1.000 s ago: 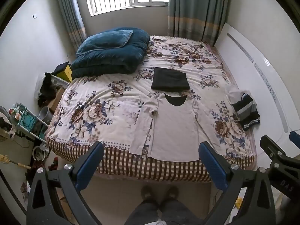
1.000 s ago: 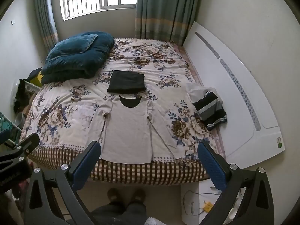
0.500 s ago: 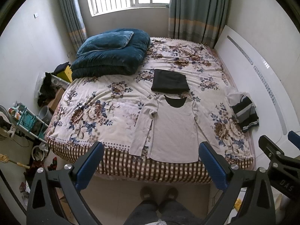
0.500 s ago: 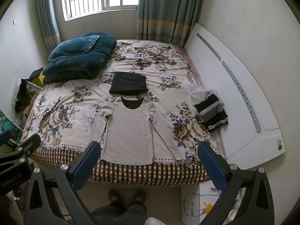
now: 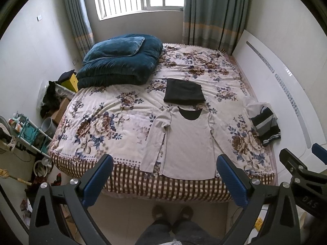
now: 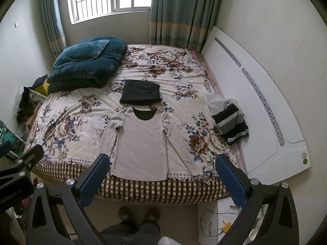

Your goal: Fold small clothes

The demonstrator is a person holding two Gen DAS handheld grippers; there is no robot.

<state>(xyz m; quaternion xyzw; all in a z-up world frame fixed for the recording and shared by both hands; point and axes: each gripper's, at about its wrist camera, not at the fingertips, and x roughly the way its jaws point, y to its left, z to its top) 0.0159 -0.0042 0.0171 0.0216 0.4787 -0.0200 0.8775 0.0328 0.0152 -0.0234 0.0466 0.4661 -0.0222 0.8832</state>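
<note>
Item: grey long-sleeved top point(image 5: 187, 143), flat on bed point(image 5: 106, 122); your left tongs point(image 5: 165, 175) and right tongs point(image 6: 161, 173), both apart, have barely shifted; folding not begun.

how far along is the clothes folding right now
Done: one black garment lies folded into a rectangle mid-bed. In hand: nothing; the left gripper and right gripper are open above the beige long-sleeved shirt, spread flat, unfolded. Left: that shirt and the crumpled striped black-and-grey garment.

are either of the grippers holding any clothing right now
Nothing is held. The left gripper and right gripper are both open, apart from the flat beige long-sleeved shirt.
</note>
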